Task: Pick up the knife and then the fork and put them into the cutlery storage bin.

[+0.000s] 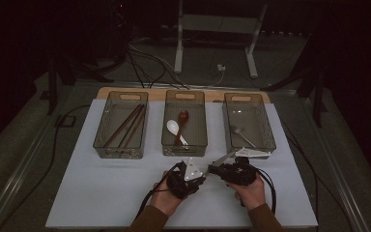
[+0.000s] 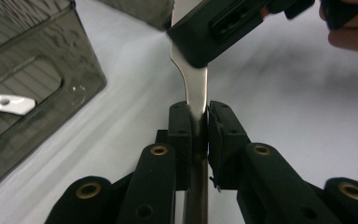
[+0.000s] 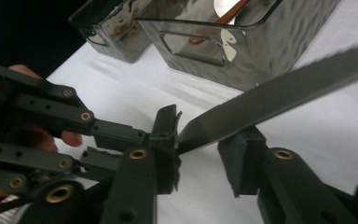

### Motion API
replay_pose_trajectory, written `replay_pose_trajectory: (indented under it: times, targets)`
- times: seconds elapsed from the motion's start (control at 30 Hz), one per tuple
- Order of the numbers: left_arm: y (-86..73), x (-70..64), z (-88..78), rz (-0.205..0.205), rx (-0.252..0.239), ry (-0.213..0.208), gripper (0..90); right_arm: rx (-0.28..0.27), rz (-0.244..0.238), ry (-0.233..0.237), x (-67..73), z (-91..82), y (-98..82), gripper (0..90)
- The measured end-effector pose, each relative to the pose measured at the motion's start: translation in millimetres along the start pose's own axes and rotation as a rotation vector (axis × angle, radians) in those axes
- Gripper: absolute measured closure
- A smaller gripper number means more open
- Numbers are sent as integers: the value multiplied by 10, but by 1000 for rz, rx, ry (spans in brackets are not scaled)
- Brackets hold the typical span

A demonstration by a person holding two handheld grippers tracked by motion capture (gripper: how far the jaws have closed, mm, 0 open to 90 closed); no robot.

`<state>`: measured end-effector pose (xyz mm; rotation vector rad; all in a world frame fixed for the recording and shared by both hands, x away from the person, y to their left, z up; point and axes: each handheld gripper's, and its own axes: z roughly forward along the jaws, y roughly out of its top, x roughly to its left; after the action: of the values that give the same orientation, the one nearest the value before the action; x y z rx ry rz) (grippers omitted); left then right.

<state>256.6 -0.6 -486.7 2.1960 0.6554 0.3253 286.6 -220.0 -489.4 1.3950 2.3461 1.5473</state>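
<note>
2 grippers meet on 1 knife: left clamps its handle, right straddles the blade.

Dim overall, dark toward 12 o'clock in the high view. Brighter on the white tabletop. Soft glare on the knife. Blurred near fingers, soft shadows.

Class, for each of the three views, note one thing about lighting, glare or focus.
High view: room dark, white table lit dimly, the three bins small and soft. Left gripper view: the knife gleams along its metal; the nearest jaw parts are blurred. Right gripper view: bright glints on the bin wall, black background at upper left, knife blade soft-edged.
</note>
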Motion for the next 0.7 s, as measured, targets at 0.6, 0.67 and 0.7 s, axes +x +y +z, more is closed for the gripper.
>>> replay_pose_trajectory:
  times: [0.6, 0.67, 0.7]
  targets:
    - [-137, 22, -57, -2, -13, -18, 745, -50, 65, 113, 46, -37, 90, 824]
    - [-187, 27, -53, -7, -1, -17, 748, -48, 50, 111, 71, -34, 109, 824]
    - [-208, 29, -50, -6, 8, -13, 761, -49, 44, 111, 79, -31, 116, 824]
